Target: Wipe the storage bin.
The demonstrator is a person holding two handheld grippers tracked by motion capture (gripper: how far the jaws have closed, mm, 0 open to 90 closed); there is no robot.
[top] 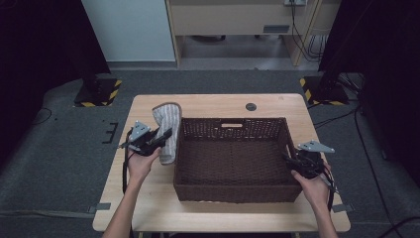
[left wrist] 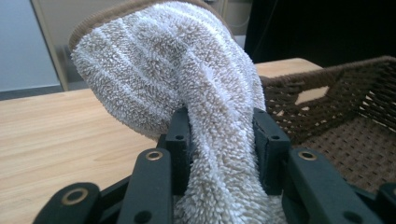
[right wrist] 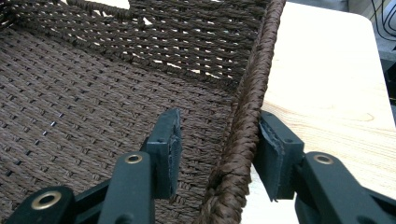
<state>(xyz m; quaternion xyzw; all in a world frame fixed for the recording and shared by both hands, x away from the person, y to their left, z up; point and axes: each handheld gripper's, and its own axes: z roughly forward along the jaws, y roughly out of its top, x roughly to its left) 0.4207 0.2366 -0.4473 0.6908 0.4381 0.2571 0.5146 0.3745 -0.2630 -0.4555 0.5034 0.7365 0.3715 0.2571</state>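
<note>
High view: your left gripper [top: 159, 138] holds a striped grey towel [top: 166, 130] lifted off the counter [top: 208, 208], just beside the left wall of the brown woven basket [top: 233, 196]. The towel hangs outside the basket; none of it has crossed the rim. Your right gripper [top: 295, 160] sits at the basket's right wall, with the hand behind it resting near the counter's right side. The basket interior appears empty.

Left gripper view: your jaws are closed narrow on the towel [left wrist: 187, 88], which bunches between the two pads and rises above them in a rounded fold with a brown edge. The grip looks firm and central. The basket [left wrist: 336, 102] lies to the right in this view, its near wall below the towel's level.

Right gripper view: your jaws straddle the basket's braided right rim [right wrist: 243, 121], one inside the basket, one outside over the counter [right wrist: 327, 84]. The outer pad appears against the rim; a gap shows at the inner pad, so the jaws stand part open and do not yet clamp the wall.

Assessment: pick-up is done. Remaining, in my judgement: carry the towel over the rim, lower it into the basket, release.
</note>
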